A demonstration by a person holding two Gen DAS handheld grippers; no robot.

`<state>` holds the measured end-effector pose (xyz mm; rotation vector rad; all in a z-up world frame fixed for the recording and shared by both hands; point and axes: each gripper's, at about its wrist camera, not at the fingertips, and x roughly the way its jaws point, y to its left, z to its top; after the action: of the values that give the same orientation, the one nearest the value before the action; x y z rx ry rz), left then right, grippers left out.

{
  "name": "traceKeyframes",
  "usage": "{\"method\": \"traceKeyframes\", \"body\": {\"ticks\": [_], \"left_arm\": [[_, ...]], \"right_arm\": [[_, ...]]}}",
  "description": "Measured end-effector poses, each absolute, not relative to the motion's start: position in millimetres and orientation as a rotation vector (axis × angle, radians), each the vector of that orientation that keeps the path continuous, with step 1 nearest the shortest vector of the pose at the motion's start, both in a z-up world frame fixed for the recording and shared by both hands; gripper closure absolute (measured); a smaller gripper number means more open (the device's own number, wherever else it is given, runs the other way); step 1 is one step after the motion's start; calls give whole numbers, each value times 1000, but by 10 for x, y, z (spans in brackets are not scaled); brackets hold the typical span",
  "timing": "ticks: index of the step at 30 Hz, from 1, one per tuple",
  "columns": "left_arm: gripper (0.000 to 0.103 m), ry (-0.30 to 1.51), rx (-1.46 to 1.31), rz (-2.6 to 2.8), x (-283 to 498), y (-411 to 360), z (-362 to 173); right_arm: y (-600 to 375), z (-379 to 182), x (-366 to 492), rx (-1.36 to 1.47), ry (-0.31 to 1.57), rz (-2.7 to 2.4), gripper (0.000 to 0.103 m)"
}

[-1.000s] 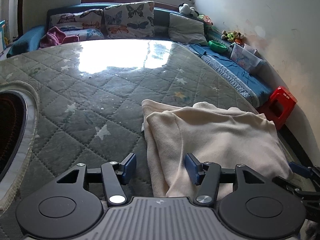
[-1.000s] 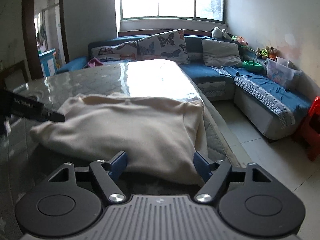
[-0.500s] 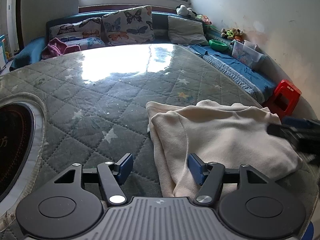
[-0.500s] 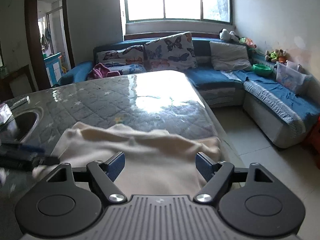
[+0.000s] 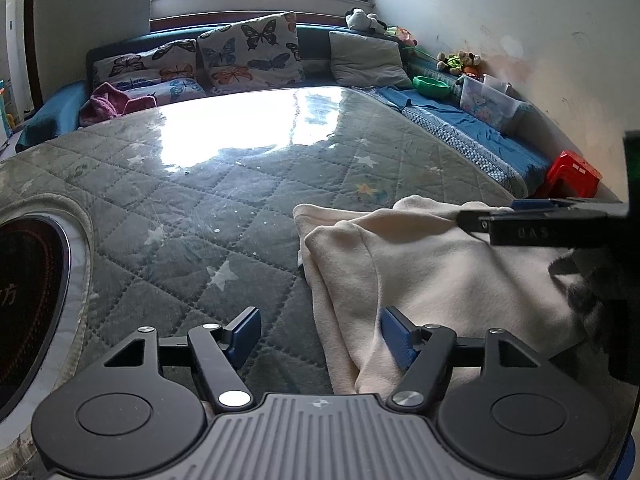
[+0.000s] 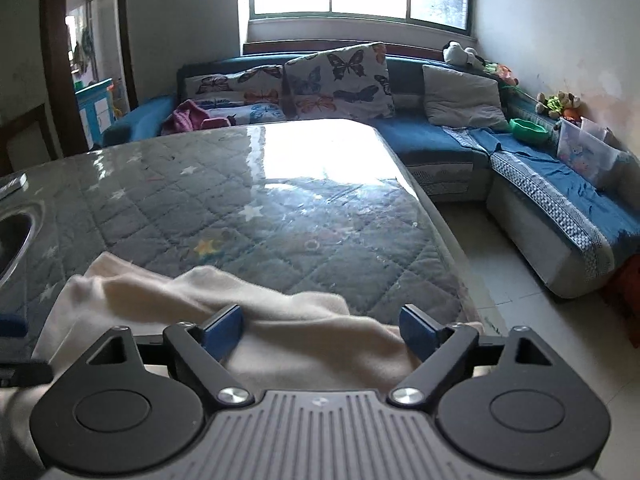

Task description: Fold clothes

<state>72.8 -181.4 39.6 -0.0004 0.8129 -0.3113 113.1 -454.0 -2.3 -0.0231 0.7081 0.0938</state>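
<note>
Since the earlier frames the right gripper (image 6: pixel 322 322) had travelled across the cream garment (image 5: pixel 432 272), away from its near corner and toward its far edge, while the left gripper (image 5: pixel 320 330) stayed put at the garment's left border. Both sets of jaws had just been opening. The left one stood fairly wide and held nothing: its left pad hung over bare quilted table cover (image 5: pixel 192 208), its right pad over the folded left edge of the cloth. The right one stood wide, cloth lying below and between its pads but not pinched. By my reading, a fold had just been let go and both tools were freeing themselves for the next one.

The garment lay partly folded on the table directly ahead of and under both grippers, its layered edge running forward from the left gripper's right pad, near the table's right edge.

Far left of the left gripper sat a round recess (image 5: pixel 28 308) in the table, dark inside; its contents could not be made out. Far ahead and right, on the sofa, a green bowl (image 5: pixel 431 86) looked empty, and a clear plastic bin (image 5: pixel 490 104) held something unclear.
</note>
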Motion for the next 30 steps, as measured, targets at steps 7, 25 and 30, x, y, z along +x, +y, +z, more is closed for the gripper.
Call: {"method": "traceKeyframes", "body": {"ticks": [7, 25, 30], "left_arm": [[33, 813, 1, -307, 718, -1806, 407], [32, 820, -25, -259, 738, -1666, 447], [31, 817, -31, -262, 641, -1640, 463]], "right_arm": [[-4535, 60, 1117, -22, 694, 94, 14], [-4005, 150, 346, -137, 655, 244, 5], [-3905, 93, 124, -180, 653, 240, 0]]}}
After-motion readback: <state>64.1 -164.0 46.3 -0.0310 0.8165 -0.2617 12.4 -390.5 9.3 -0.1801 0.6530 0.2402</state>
